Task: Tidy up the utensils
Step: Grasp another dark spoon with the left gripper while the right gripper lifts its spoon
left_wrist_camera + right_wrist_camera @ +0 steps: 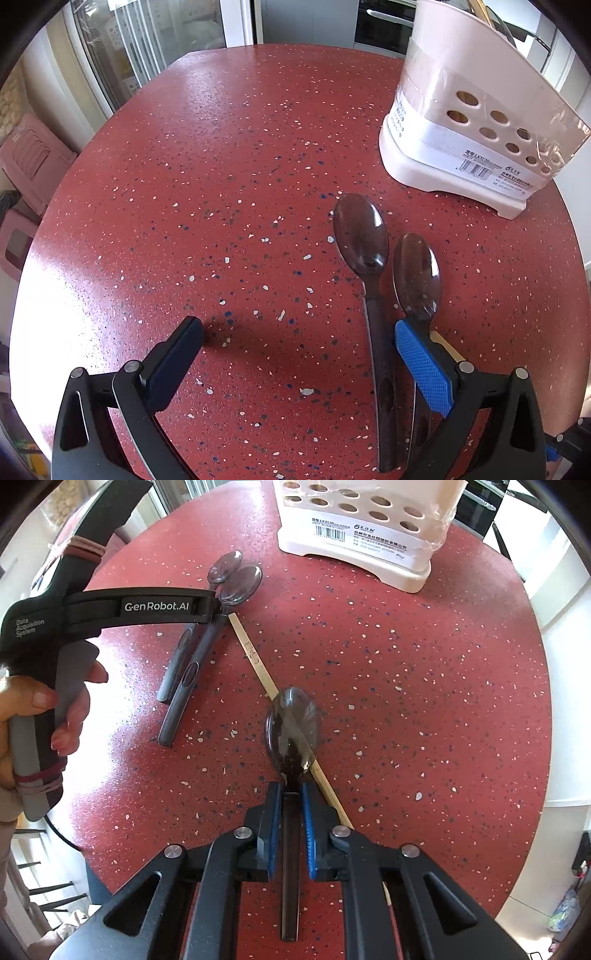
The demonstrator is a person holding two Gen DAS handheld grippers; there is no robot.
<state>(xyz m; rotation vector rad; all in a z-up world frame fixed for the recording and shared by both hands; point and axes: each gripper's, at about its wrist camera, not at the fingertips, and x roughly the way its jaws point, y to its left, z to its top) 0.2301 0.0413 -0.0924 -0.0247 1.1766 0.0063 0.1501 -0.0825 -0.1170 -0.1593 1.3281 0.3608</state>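
My right gripper is shut on the handle of a dark translucent spoon, whose bowl lies over a wooden chopstick on the red speckled table. Two more dark spoons lie side by side, the left spoon and the right spoon. My left gripper stands open over them. Its blue-padded finger covers the right spoon's neck, and the left spoon's handle runs just inside that finger. A white utensil holder with round holes stands beyond the spoons.
The right wrist view shows a hand holding the left gripper over the two spoons, with the holder at the table's far edge. Pink stools stand off the table's left side.
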